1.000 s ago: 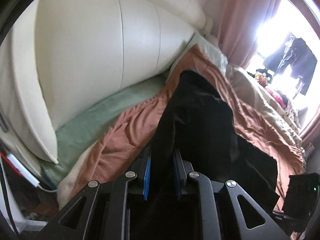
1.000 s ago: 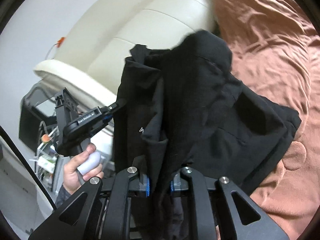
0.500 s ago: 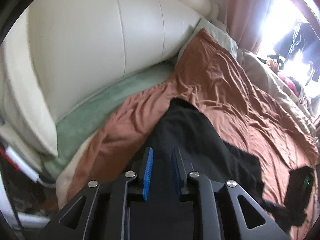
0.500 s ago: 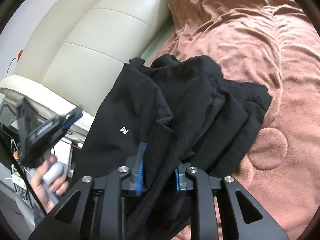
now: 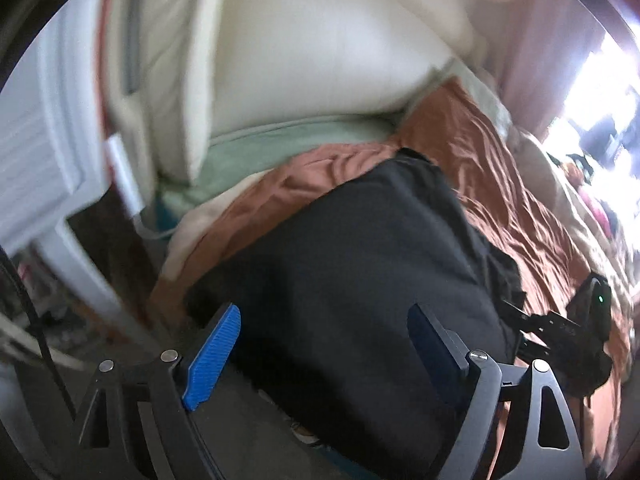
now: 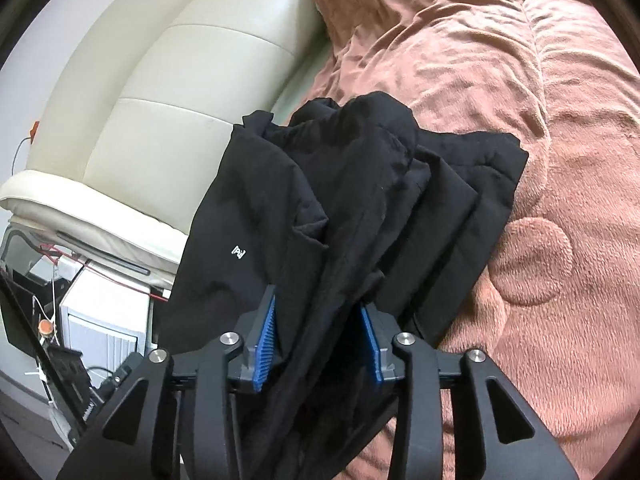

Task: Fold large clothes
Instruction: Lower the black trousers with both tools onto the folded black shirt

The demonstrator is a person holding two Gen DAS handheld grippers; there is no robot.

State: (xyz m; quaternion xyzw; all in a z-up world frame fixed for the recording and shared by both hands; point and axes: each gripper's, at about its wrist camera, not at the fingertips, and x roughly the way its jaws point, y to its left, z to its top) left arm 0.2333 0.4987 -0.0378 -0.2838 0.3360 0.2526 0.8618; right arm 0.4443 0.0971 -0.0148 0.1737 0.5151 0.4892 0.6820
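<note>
A black garment (image 6: pixel 320 200) with a small white logo lies in rumpled folds on the brown blanket (image 6: pixel 520 80). My right gripper (image 6: pixel 318 340) has a fold of it running between its blue pads; the jaws are opening and the cloth hangs loose there. In the left wrist view the garment (image 5: pixel 360 260) lies flat near the bed's edge. My left gripper (image 5: pixel 320 340) hovers over its near end with jaws opening wide, and the pads do not touch the cloth. The right gripper's black body (image 5: pixel 588 320) shows at the garment's right side.
A cream padded headboard (image 6: pixel 180 100) rises behind the garment, with a green sheet (image 5: pixel 280 136) under the blanket. Beside the bed stand a white unit (image 6: pixel 104 320) and red cables. A pink curtain (image 5: pixel 540 40) and a bright window (image 5: pixel 600 100) lie beyond.
The garment dropped from hanging onto the blanket. My left gripper let go, opened wide and pulled back toward the bed's edge. My right gripper's jaws widened around the fold.
</note>
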